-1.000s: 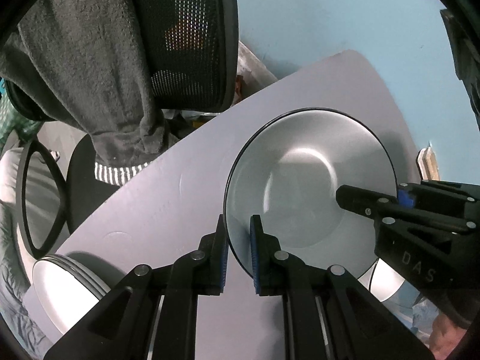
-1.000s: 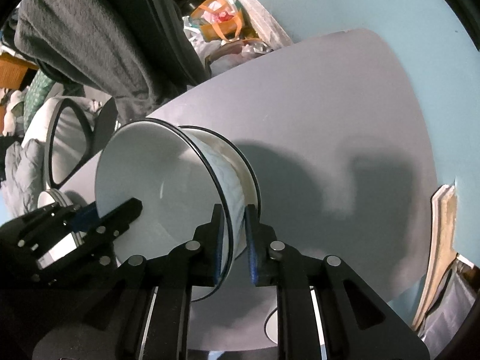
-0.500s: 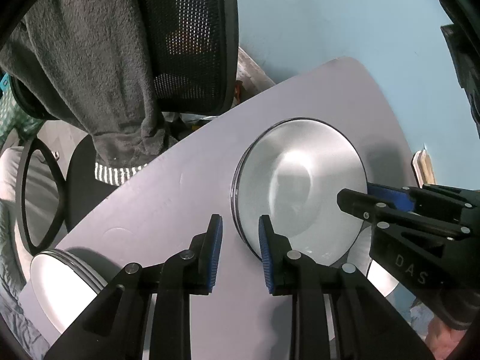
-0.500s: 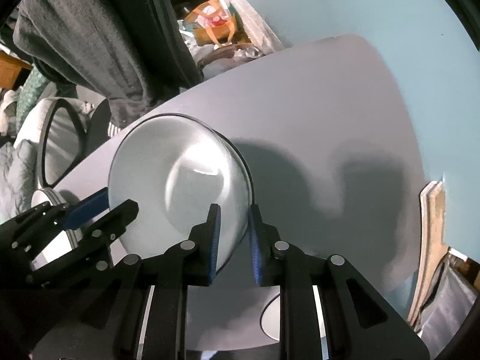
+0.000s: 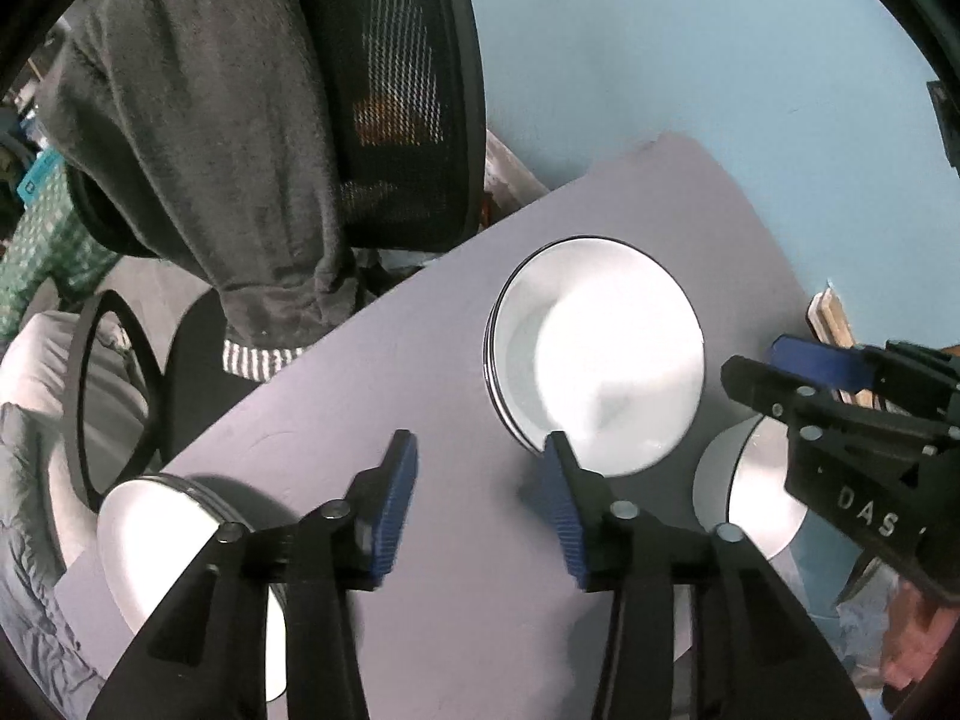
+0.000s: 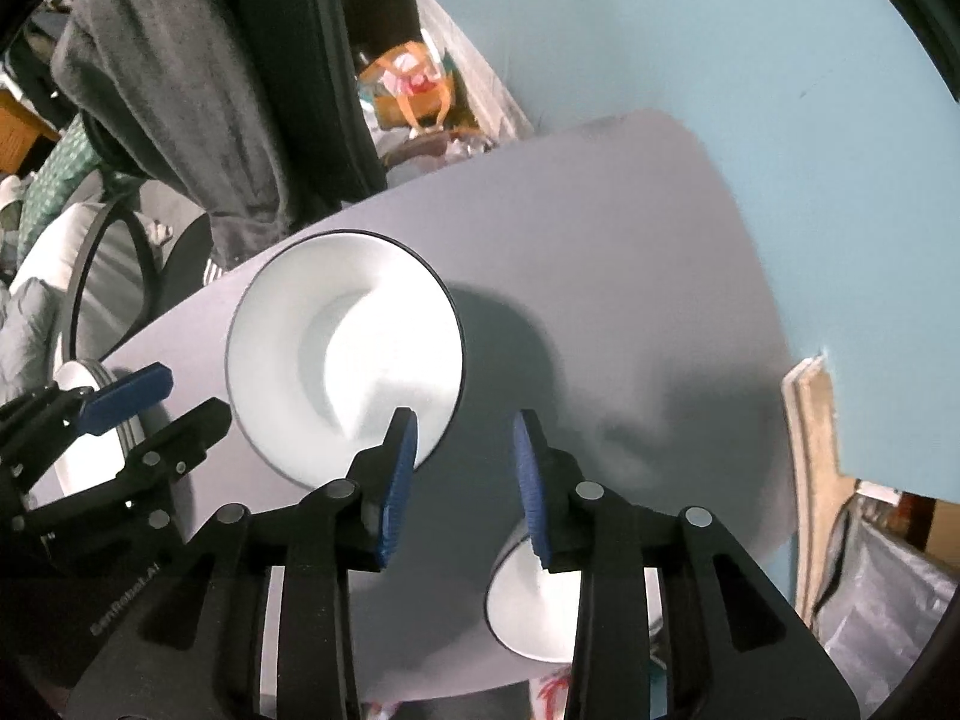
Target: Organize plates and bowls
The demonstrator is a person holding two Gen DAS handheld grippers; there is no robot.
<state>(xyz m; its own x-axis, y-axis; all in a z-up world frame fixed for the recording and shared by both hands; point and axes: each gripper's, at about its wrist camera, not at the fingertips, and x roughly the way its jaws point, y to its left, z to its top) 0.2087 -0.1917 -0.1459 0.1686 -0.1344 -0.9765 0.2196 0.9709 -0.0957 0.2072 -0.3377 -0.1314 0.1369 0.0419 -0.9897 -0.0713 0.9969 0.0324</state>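
Both claws, left (image 5: 477, 483) and right (image 6: 462, 468), just opening, flank the freed bowl stack (image 5: 594, 354).

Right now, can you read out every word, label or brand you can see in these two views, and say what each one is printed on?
"DAS": white letters on the black body of the right claw, seen from the left wrist; more letters may be cut off.
Grey lettering on the black body of the left claw, seen from the right wrist: too faint and blurred to read.
White black-rimmed stacked plates, grey table: no text.
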